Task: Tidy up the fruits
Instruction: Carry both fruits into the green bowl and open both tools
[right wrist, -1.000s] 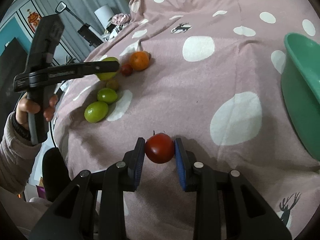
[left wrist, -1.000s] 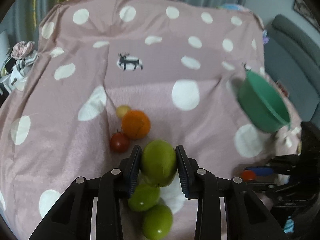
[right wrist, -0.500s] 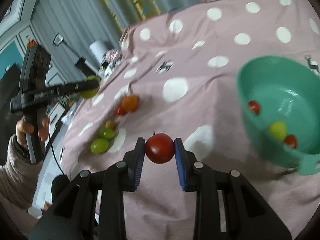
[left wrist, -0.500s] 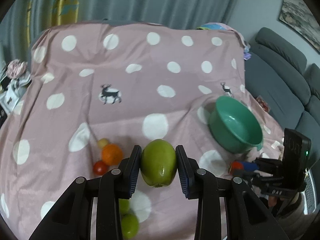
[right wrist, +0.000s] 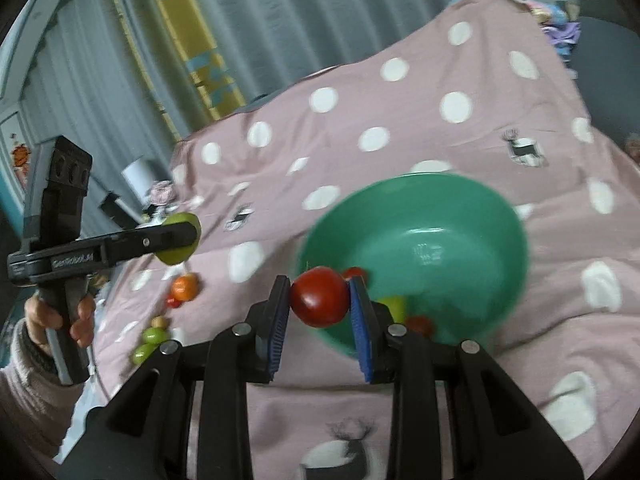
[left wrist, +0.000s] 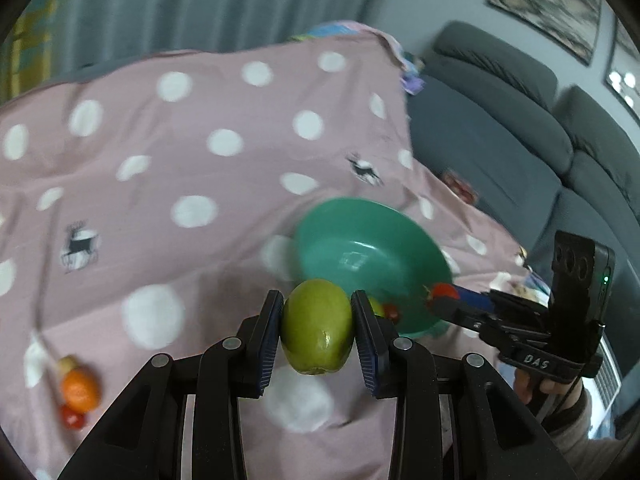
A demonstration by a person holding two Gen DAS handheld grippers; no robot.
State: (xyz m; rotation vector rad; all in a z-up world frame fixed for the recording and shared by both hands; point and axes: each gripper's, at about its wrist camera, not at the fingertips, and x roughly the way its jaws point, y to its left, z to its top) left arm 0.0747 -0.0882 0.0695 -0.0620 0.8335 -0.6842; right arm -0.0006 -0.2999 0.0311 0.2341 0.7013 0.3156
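Note:
My left gripper (left wrist: 317, 325) is shut on a green fruit (left wrist: 317, 327), held in the air in front of the near left rim of the green bowl (left wrist: 372, 240). My right gripper (right wrist: 319, 299) is shut on a red tomato (right wrist: 319, 297), held at the bowl's (right wrist: 460, 216) near left rim. The bowl holds a yellow-green fruit (right wrist: 394, 306) and small red tomatoes (right wrist: 418, 324). The right gripper with its tomato (left wrist: 442, 293) shows in the left wrist view at the bowl's right rim. The left gripper with its green fruit (right wrist: 176, 244) shows at the left of the right wrist view.
An orange (left wrist: 79, 389), a small red tomato (left wrist: 72, 421) and a pale fruit (left wrist: 67, 362) lie on the pink dotted cloth (left wrist: 192, 160) at lower left. Two green fruits (right wrist: 147, 342) lie near them. A grey sofa (left wrist: 520, 128) stands to the right.
Both grippers have swung toward the green bowl with their fruit. The bowl is now closer and more central in both views; the loose fruits have slid to the left.

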